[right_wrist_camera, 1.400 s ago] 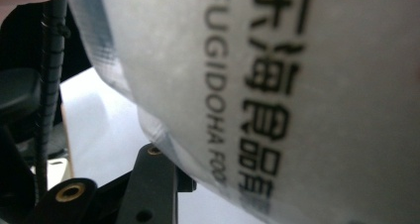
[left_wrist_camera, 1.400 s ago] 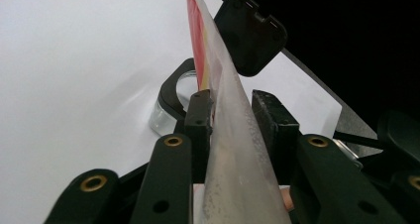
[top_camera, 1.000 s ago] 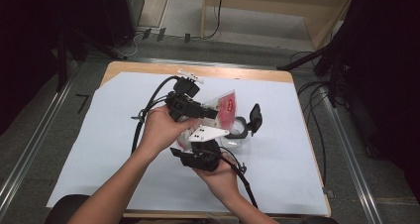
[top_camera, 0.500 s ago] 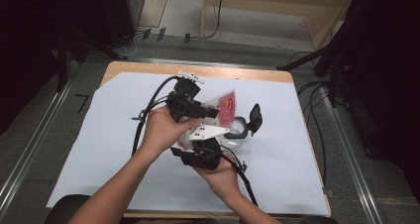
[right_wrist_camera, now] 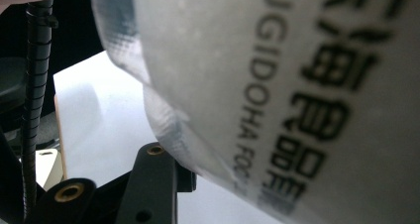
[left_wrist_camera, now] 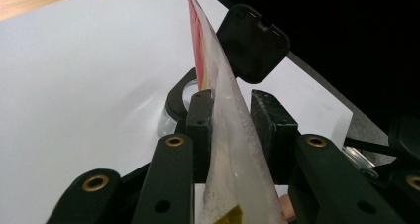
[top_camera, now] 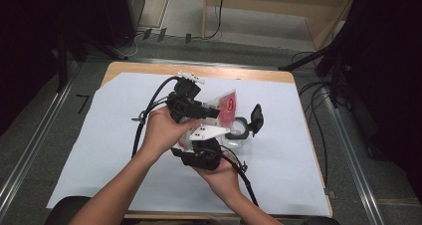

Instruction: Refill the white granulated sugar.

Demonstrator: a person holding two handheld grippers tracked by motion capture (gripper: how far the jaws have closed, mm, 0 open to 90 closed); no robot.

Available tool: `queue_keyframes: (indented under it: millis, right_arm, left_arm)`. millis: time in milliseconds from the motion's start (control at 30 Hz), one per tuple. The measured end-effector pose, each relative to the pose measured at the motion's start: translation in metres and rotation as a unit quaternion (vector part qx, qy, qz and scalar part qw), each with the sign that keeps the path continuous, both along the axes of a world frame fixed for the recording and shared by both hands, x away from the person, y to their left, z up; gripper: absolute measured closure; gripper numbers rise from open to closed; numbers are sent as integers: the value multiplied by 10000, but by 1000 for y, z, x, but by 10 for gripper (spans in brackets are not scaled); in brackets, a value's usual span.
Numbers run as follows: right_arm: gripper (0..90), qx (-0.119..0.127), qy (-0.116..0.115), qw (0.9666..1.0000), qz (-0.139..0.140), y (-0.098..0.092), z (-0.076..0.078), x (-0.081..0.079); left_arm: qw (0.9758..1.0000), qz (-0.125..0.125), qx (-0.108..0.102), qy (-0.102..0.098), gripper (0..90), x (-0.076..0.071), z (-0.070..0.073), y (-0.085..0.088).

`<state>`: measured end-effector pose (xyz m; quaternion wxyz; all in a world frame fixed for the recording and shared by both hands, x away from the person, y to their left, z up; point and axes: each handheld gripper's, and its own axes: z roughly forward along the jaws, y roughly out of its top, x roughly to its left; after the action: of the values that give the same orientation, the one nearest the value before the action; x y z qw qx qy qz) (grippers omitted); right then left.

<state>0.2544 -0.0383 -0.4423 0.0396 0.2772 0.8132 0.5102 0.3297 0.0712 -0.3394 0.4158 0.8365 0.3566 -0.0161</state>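
Note:
A translucent plastic packet (top_camera: 226, 105) with red print is held tilted above a clear jar (top_camera: 239, 133) whose black flip lid (top_camera: 257, 118) stands open. My left gripper (top_camera: 211, 111) comes from the left and is shut on the packet's edge; in the left gripper view the packet (left_wrist_camera: 223, 135) stands between both pads (left_wrist_camera: 199, 120), with the jar (left_wrist_camera: 176, 102) and lid (left_wrist_camera: 252, 43) beyond. My right gripper (top_camera: 199, 144) holds the packet's lower end from below. In the right gripper view the packet (right_wrist_camera: 277, 85) lies close on one jaw's finger (right_wrist_camera: 153, 179) and hides the other jaw.
A white sheet (top_camera: 99, 135) covers the wooden table (top_camera: 149, 66). Black cables (top_camera: 149, 110) trail from both grippers across the sheet. Floor rails run along both sides of the table, and wooden furniture stands behind it.

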Motion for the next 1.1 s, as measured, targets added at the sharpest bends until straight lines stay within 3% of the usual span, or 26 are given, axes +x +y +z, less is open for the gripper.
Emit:
queue_keyframes:
  millis: [433, 1100]
  right_arm:
    - [643, 242, 218, 9995, 10, -5, 0, 4]
    - [640, 99, 78, 9999, 13, -4, 0, 1]
  left_arm:
    - [10000, -52, -43, 43, 642, 1, 0, -1]
    - [9998, -46, -96, 187, 667, 2, -2, 2]
